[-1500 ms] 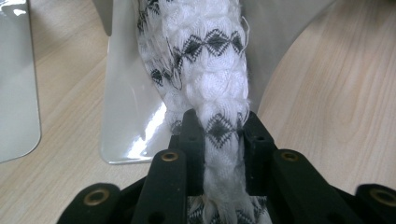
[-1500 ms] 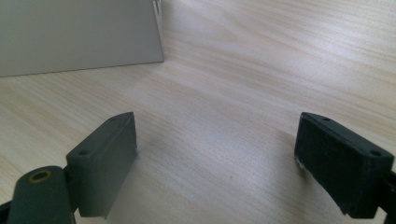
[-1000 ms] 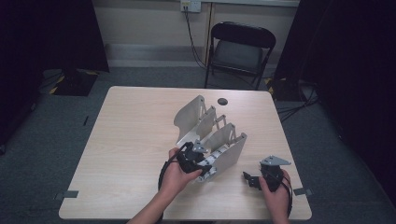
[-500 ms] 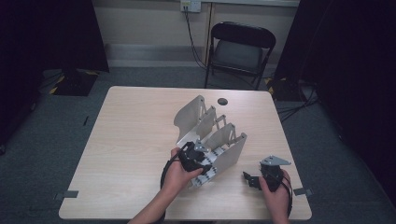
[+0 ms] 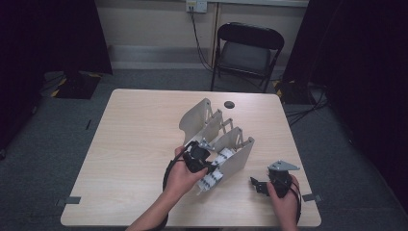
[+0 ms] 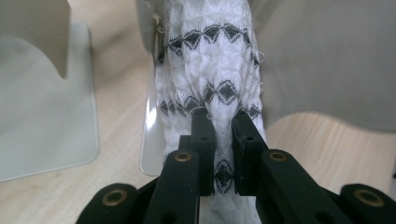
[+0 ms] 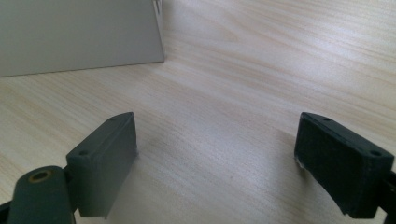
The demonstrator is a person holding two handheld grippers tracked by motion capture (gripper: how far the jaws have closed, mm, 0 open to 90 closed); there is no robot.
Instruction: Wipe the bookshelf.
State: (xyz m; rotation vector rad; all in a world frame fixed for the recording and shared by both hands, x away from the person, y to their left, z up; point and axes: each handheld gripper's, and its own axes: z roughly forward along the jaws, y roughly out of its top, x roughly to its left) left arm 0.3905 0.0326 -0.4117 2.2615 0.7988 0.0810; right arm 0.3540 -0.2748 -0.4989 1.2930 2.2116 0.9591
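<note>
Change: since a second ago my left gripper has been closing its jaws and now pinches the white knitted cloth with black diamond bands.
Cloth position: it stands between two dividers of the grey slotted plastic rack on the pale wooden table, partly out at the near end.
Right gripper: spread wide, hovering over bare wood, holding nothing.
Risk, snag: I reckon the knit could catch on a divider edge as I pull.
Risk, rack: with nothing bracing it, a hard tug may drag or tip it.
Risk, slip: a thin bite may let go.
</note>
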